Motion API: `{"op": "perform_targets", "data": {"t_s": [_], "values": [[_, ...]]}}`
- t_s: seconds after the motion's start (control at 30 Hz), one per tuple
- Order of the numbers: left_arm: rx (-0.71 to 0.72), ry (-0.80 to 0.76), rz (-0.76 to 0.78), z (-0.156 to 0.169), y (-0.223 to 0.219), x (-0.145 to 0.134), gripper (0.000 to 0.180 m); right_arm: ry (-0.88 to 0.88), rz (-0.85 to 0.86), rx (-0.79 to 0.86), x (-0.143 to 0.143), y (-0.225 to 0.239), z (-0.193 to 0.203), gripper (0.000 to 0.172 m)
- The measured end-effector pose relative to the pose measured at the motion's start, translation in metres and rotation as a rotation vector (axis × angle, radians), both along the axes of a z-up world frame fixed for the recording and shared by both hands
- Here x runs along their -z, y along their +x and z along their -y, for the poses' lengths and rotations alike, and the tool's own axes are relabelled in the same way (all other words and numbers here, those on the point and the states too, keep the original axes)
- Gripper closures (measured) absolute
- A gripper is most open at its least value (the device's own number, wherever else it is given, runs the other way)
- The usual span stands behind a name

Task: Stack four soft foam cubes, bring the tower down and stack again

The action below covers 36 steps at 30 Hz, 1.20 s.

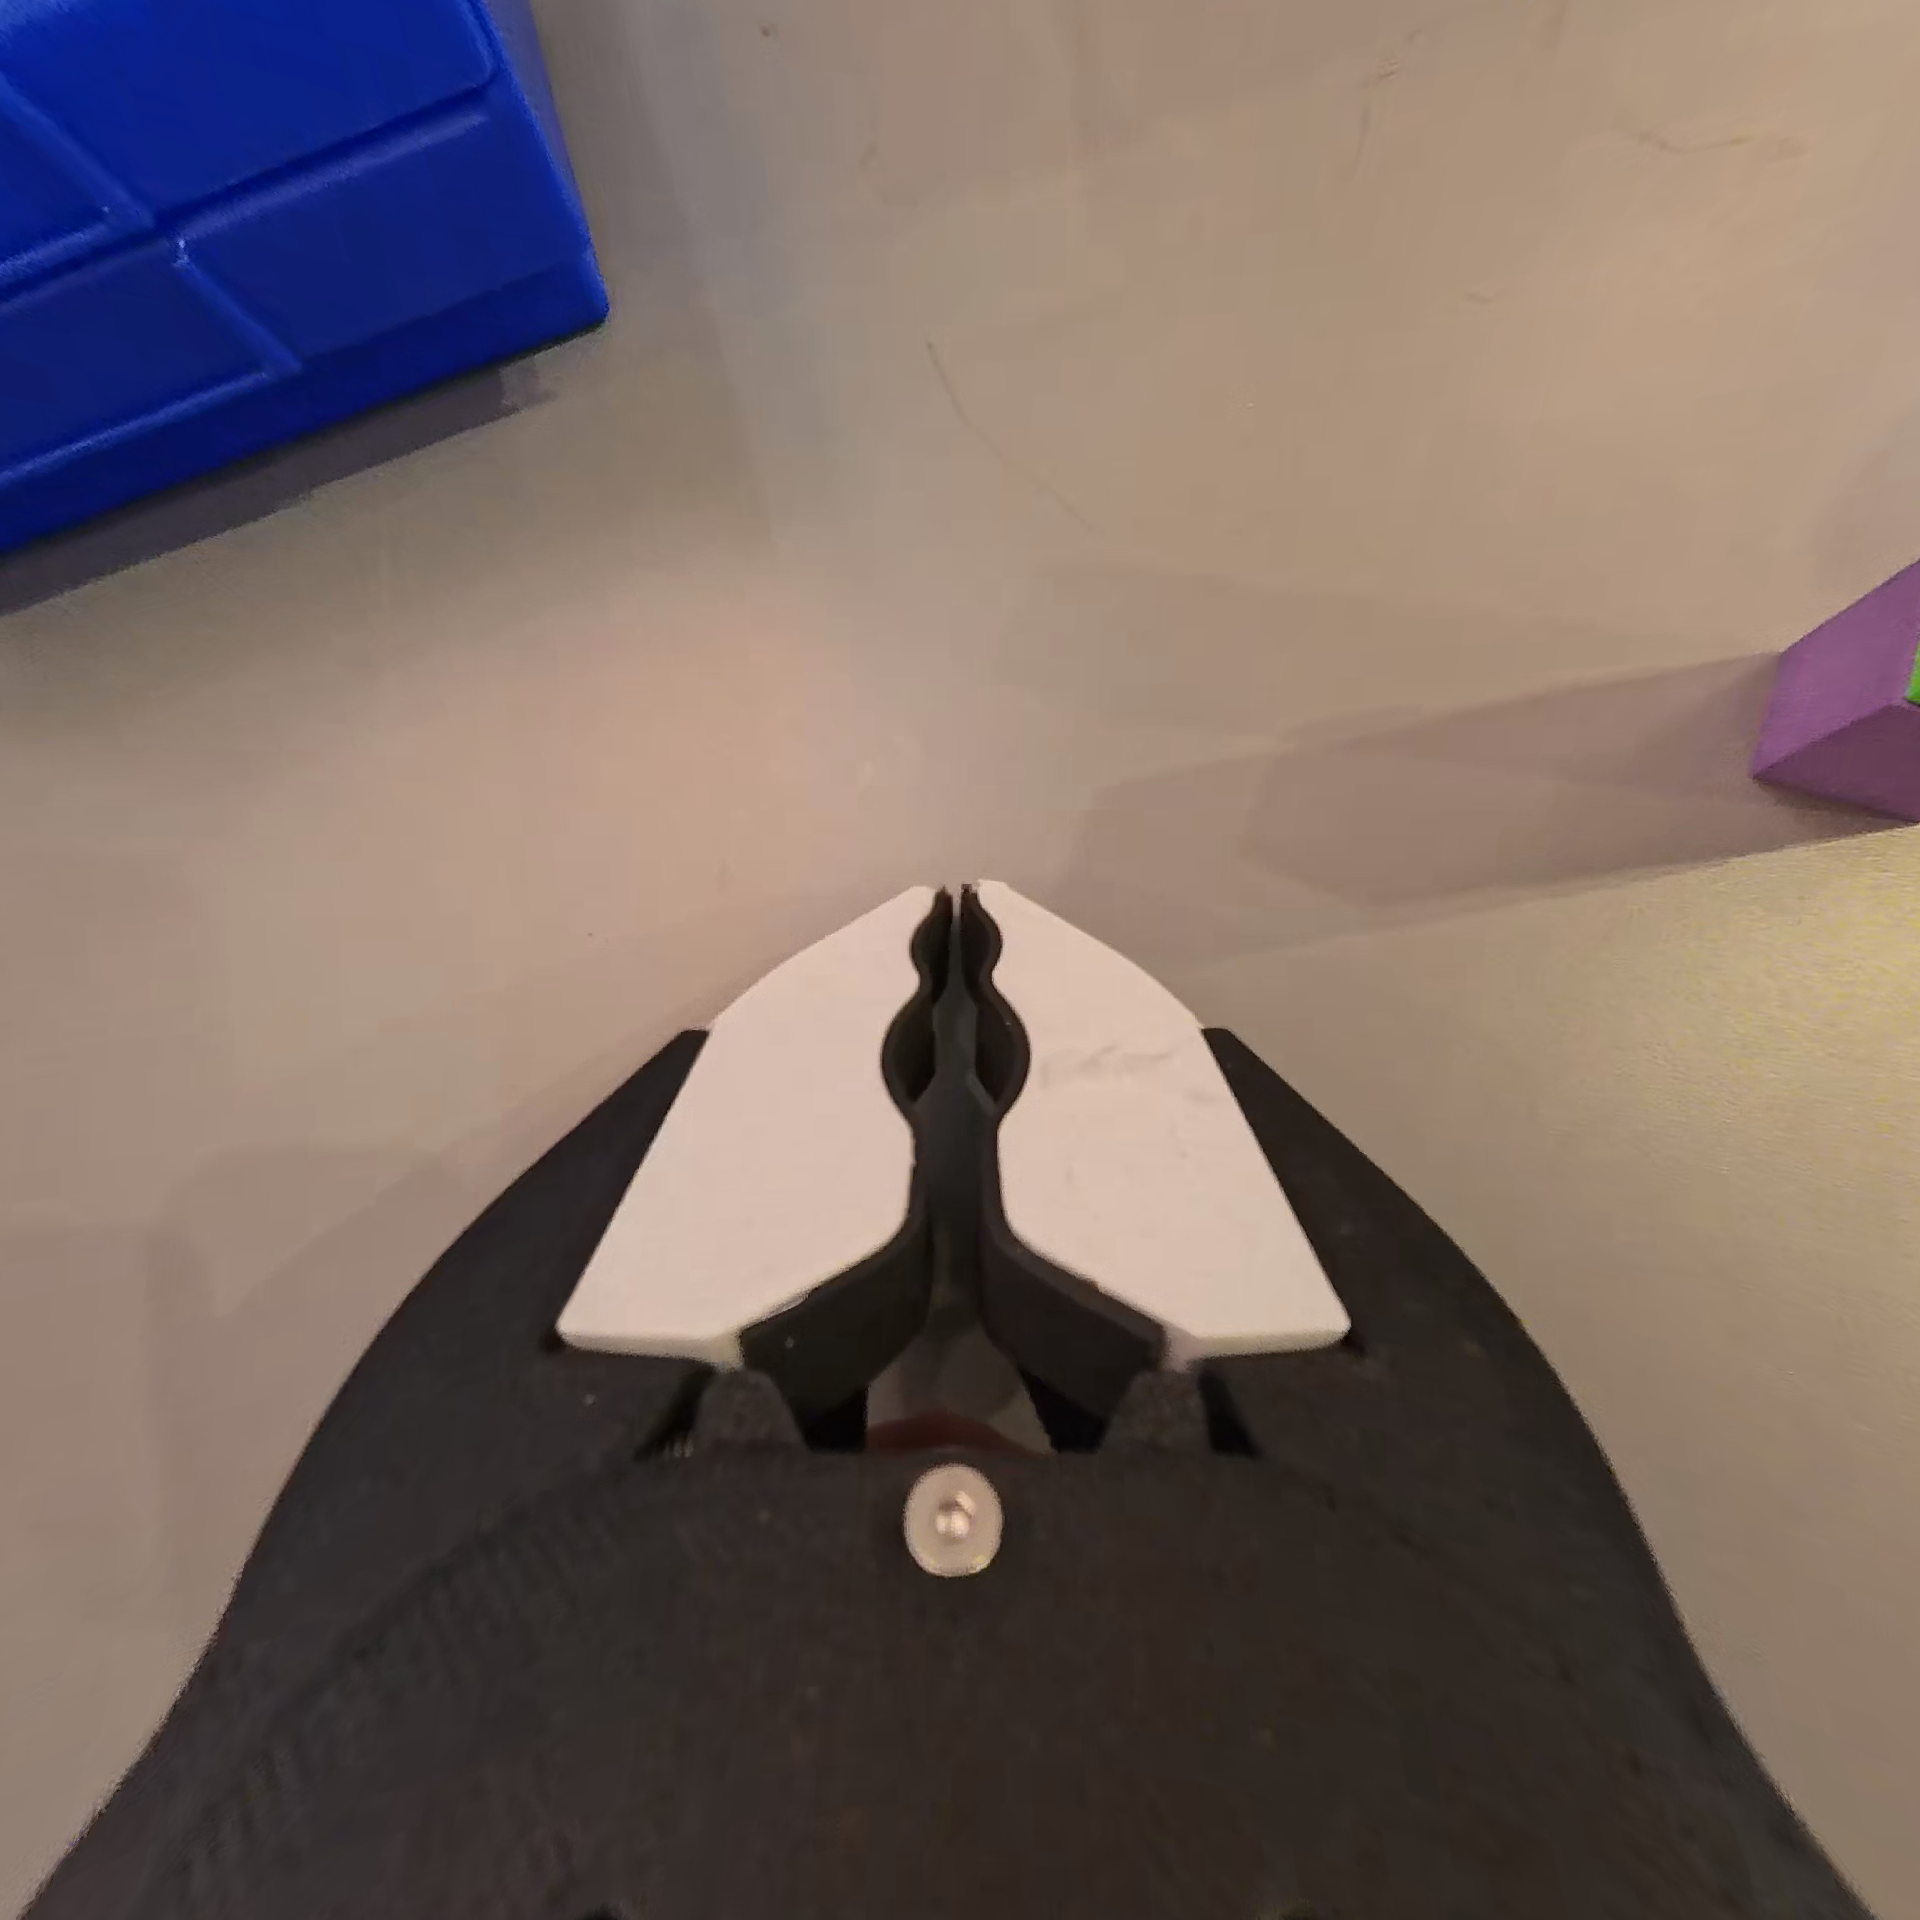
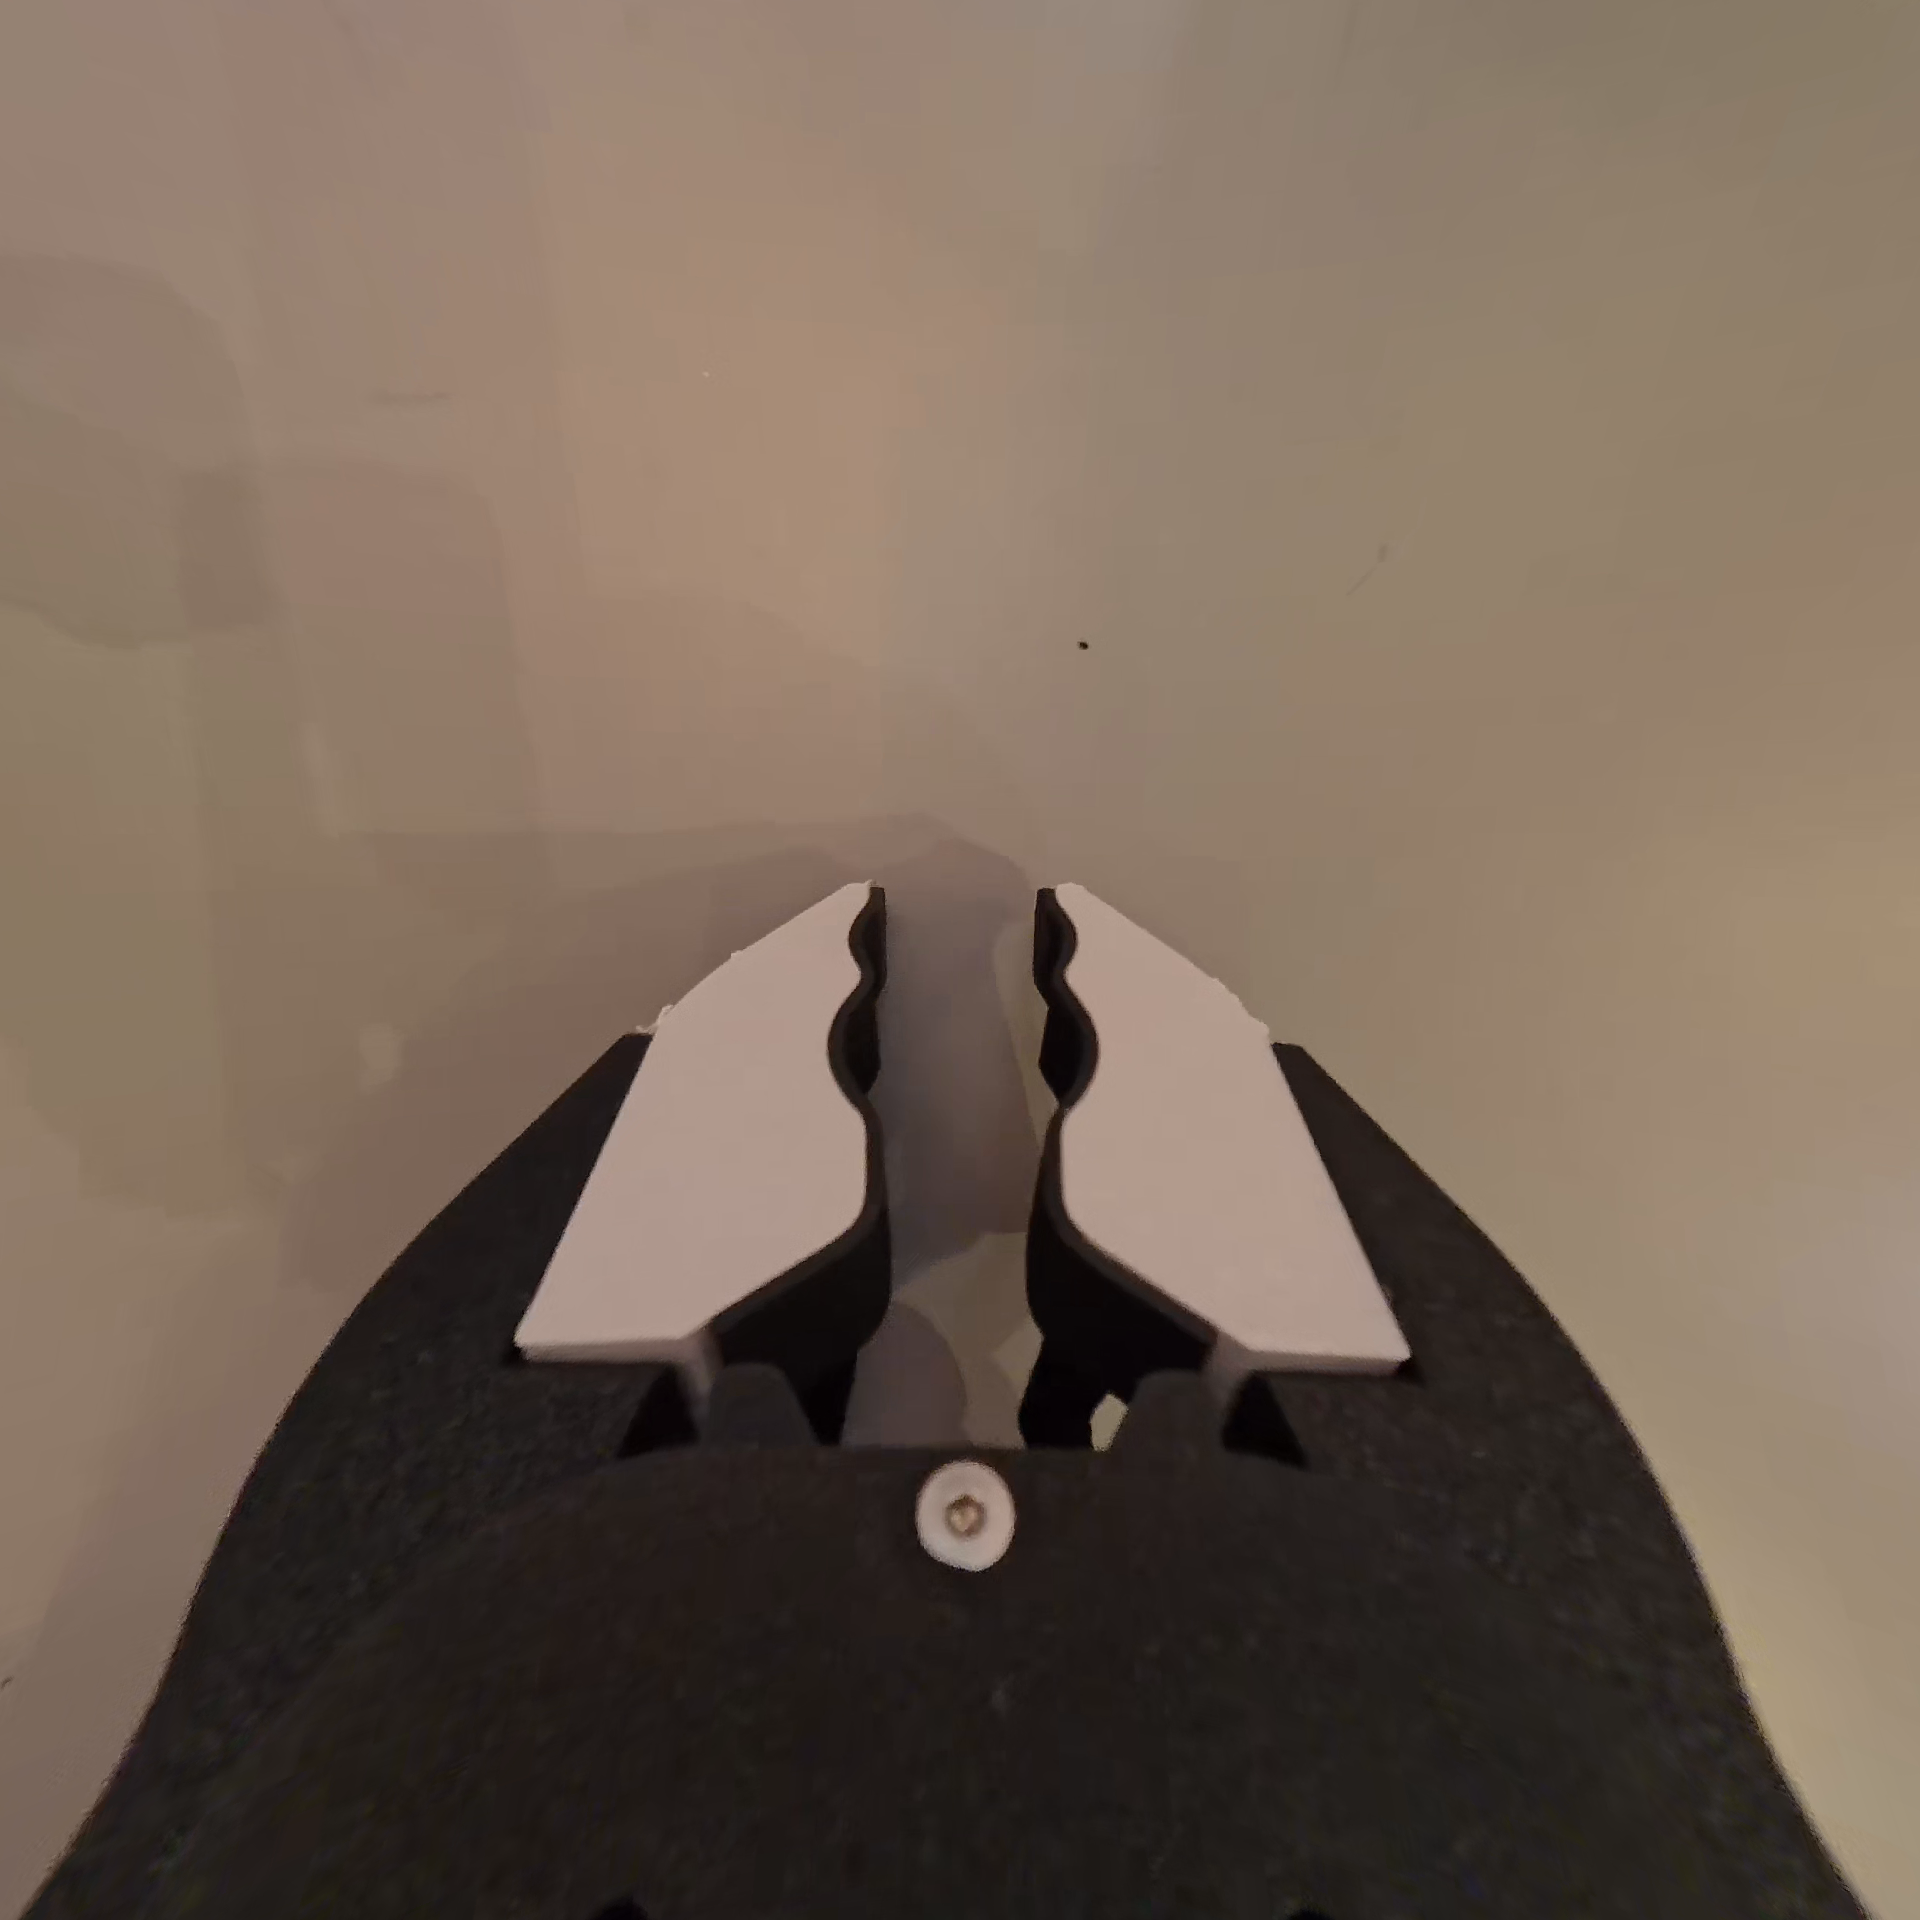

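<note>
The left gripper point(image 1: 956, 891) was pressed together on nothing above the table point(image 1: 1039, 520), a purple foam cube point(image 1: 1839, 717) well off to its right, while the right gripper point(image 2: 961, 894) stood spread and bare.

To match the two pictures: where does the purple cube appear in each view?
Left wrist view: purple cube at the right edge, cut off by the frame.
Right wrist view: not in it.
Shared landmark: the beige table.
</note>
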<state>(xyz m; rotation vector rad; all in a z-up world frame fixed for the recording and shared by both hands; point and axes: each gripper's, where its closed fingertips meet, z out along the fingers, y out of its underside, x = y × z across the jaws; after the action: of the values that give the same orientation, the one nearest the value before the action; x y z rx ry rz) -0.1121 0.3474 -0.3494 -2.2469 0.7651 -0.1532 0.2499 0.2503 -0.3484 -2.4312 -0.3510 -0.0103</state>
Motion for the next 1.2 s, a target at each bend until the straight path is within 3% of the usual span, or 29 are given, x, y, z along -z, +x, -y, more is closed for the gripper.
{"op": "perform_targets", "data": {"t_s": [0.03, 0.63, 1.2], "values": [[0.003, -0.003, 0.002, 0.0002, 0.0004, 0.0001, 0.18, 0.001, -0.002, -0.003, 0.0001, -0.0002, 0.0, 0.146], [0.005, -0.014, 0.014, 0.0002, 0.0011, 0.0005, 0.18, 0.027, -0.115, 0.005, 0.0014, 0.0047, -0.0012, 0.139], [0.005, -0.025, 0.025, 0.0, 0.0016, 0.0011, 0.18, 0.043, -0.12, -0.004, 0.0013, 0.0053, -0.0065, 0.136]]}}
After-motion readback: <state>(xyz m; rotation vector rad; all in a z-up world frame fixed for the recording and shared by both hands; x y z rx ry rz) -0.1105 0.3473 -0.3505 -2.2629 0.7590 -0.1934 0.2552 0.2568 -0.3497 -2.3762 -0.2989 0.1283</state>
